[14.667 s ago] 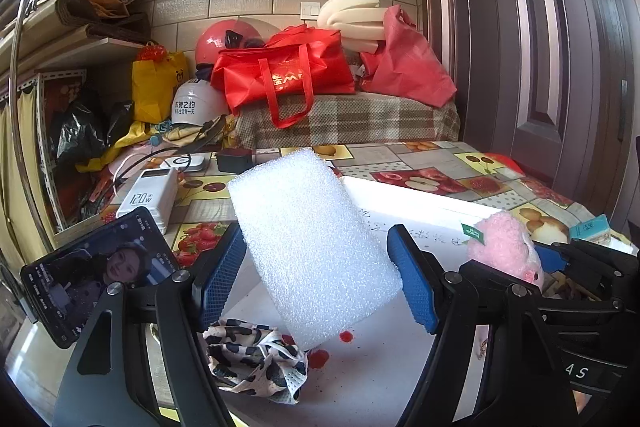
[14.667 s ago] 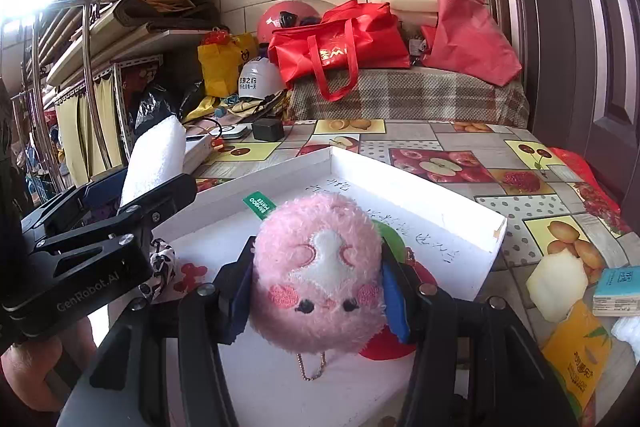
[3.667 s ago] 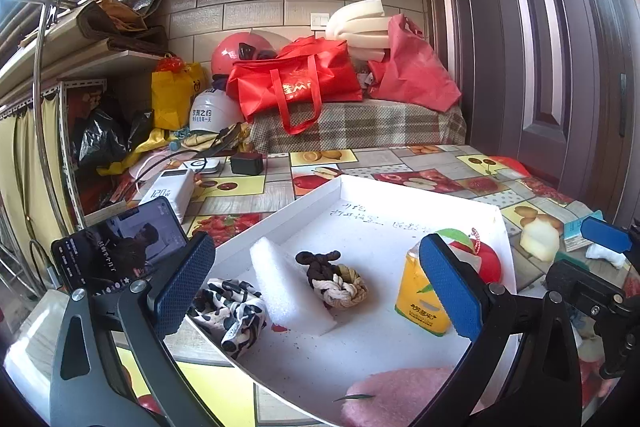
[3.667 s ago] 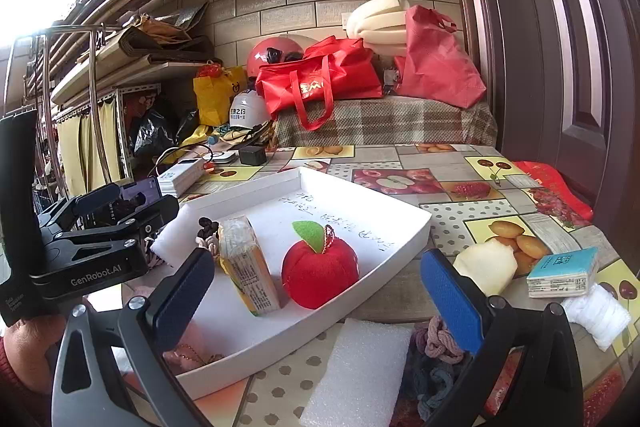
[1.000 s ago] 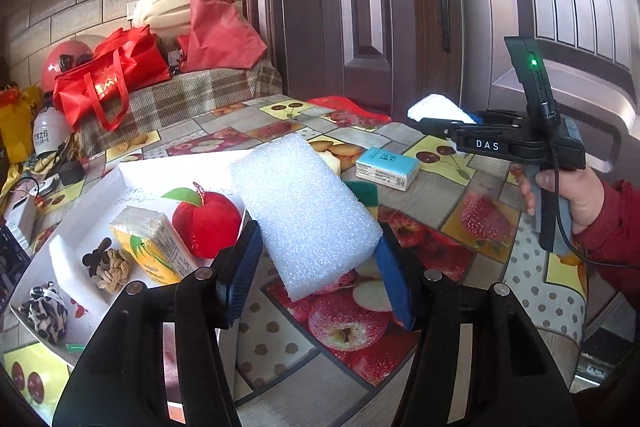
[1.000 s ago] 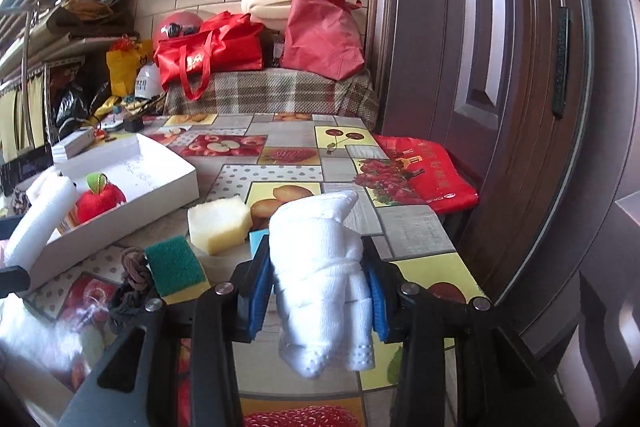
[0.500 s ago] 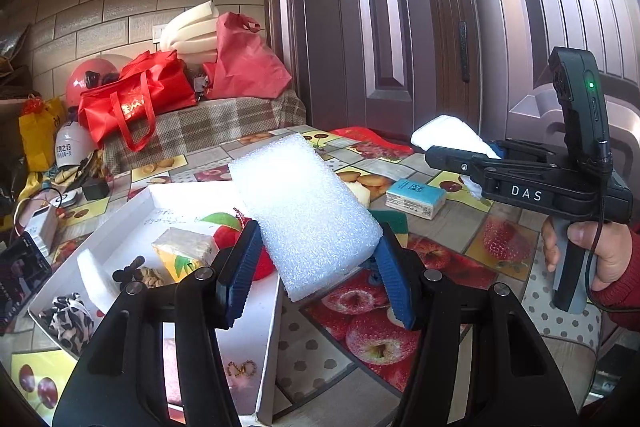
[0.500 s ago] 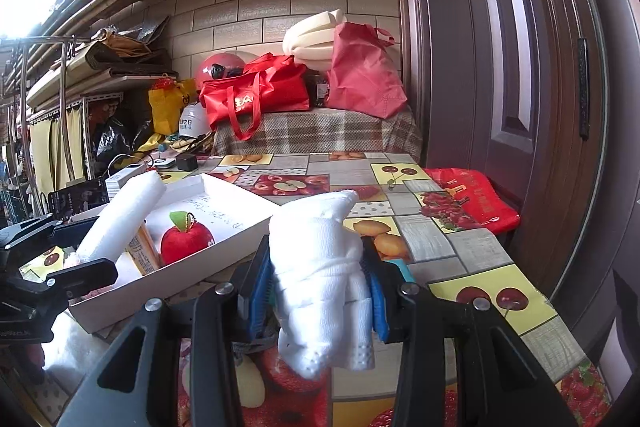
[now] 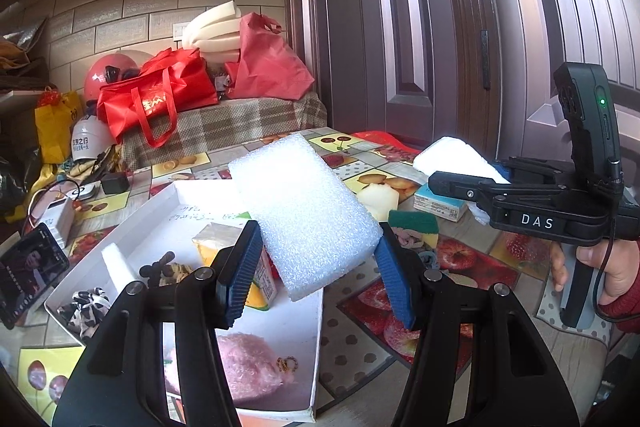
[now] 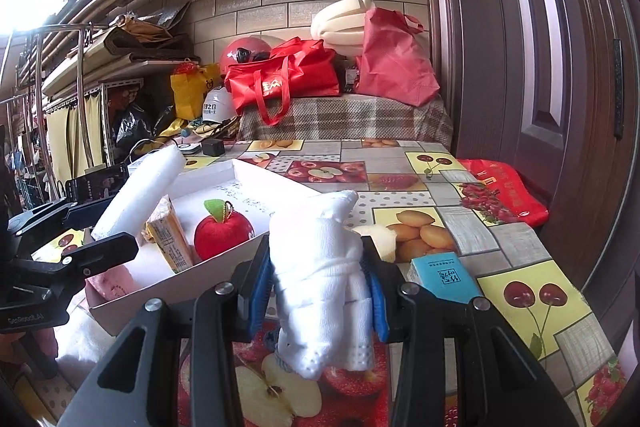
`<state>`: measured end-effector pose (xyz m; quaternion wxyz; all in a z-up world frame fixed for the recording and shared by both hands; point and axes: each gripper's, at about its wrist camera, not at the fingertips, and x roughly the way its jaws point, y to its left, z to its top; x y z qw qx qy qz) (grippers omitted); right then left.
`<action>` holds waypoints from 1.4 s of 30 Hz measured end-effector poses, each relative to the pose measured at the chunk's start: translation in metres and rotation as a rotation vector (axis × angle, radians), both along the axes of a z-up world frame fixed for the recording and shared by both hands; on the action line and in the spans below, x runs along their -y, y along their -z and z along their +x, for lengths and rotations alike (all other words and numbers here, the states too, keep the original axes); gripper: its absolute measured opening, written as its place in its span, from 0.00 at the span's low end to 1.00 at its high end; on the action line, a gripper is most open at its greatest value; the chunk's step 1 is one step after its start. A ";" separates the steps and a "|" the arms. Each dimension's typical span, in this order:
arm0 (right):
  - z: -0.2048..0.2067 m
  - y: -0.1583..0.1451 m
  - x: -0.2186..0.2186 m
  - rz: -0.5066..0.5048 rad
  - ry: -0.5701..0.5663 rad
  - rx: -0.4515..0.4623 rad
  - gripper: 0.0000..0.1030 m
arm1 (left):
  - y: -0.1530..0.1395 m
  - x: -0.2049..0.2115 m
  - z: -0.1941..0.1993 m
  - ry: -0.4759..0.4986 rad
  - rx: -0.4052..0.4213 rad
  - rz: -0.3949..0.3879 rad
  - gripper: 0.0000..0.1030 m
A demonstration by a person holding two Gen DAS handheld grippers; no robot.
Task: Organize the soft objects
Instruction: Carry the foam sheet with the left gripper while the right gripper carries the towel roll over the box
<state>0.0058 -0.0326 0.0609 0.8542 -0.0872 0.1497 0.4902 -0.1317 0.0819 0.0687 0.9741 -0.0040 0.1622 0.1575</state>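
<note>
Foam pinched in left gripper, towel in right gripper. Lower each into tray gaps; release gently, avoid apple.

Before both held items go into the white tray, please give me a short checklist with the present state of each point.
1. Left gripper shut on the white foam block: ok.
2. Right gripper shut on the rolled white towel: ok.
3. Foam block over the white cardboard tray: ok, it hangs above the near corner.
4. Towel over the tray: not ok, it is beside the tray, over the fruit-print tablecloth.
5. Bare tray floor for both: cannot tell; the red plush apple and pink plush toy fill much.
</note>
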 end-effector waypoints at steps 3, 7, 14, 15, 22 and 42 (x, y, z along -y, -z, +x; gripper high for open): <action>-0.004 0.001 -0.007 -0.008 -0.020 -0.002 0.40 | 0.001 -0.007 -0.003 -0.016 0.001 -0.013 0.55; -0.009 0.002 -0.015 -0.018 -0.038 -0.003 0.40 | 0.002 -0.015 -0.005 -0.032 0.000 -0.018 0.55; -0.008 0.006 -0.027 -0.028 -0.038 -0.030 0.40 | 0.002 -0.025 -0.009 -0.063 0.006 -0.009 0.55; -0.009 0.006 -0.028 -0.030 -0.038 -0.027 0.40 | 0.002 -0.027 -0.011 -0.070 0.008 -0.007 0.55; -0.020 0.007 -0.041 -0.052 -0.072 0.007 0.40 | 0.002 -0.056 -0.021 -0.139 0.015 -0.022 0.55; -0.061 0.012 -0.101 -0.115 -0.235 0.044 0.40 | 0.007 -0.118 -0.026 -0.294 0.009 -0.051 0.56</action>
